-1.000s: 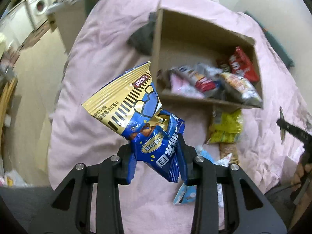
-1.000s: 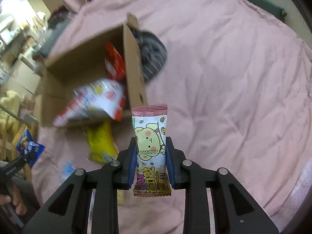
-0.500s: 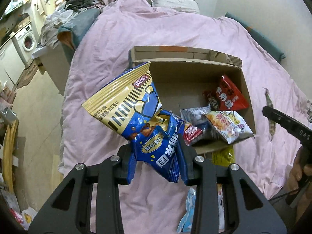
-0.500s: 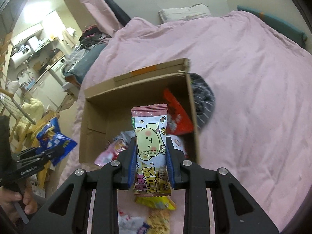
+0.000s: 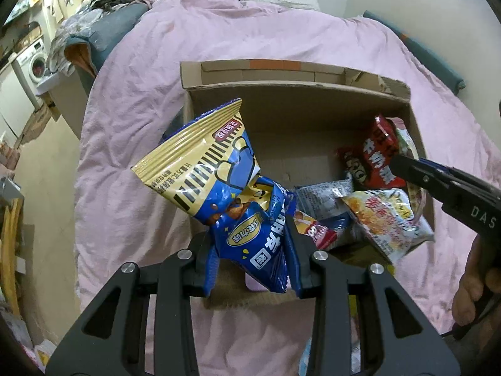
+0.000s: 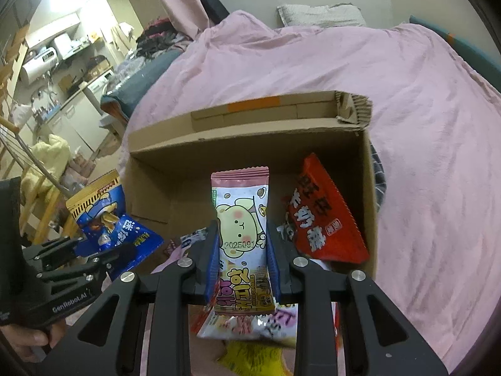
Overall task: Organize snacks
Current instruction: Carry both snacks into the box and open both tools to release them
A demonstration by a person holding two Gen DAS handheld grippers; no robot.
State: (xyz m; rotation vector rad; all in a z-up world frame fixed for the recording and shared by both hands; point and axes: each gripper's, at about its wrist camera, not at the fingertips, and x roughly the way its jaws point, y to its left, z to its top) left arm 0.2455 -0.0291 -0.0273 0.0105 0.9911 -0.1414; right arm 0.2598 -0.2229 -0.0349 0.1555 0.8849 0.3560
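left gripper [image 5: 252, 261] gripped blue chip bag [image 5: 219, 185] | right gripper [image 6: 241, 263] gripped pink wafer pack [image 6: 241, 219] | both over cardboard box [image 6: 250, 125]

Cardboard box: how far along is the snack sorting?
Partly done. The brown cardboard box already holds a red snack bag and other packets. In hand: left gripper clamps a blue-and-yellow chip bag; right gripper clamps a pink bear-print wafer packet. A yellow packet remains outside.
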